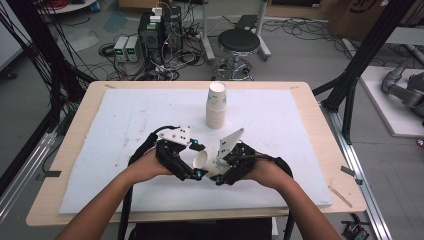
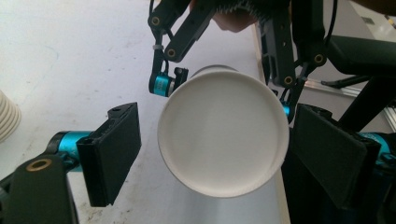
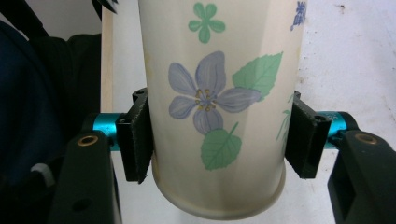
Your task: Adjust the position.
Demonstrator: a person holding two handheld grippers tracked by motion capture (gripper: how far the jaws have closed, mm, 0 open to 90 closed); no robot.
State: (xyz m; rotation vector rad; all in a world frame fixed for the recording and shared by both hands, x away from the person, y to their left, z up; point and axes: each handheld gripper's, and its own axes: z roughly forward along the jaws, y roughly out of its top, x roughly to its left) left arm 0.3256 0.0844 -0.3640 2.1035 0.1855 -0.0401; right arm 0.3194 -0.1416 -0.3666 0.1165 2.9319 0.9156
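Note:
A paper cup with blue flowers and green leaves hangs level above the white mat, between both hands. My right gripper is shut on it, with the black pads pressed on the cup's two sides near one end. The cup's round white end faces my left gripper, whose jaws stand on either side of it. A gap shows between the left pad and the cup. From above, the left gripper meets the right gripper just in front of the person.
A stack of paper cups stands upright at the mat's far middle, with its edge in the left gripper view. The wooden table borders the mat. A stool, cables and electronics sit on the floor beyond.

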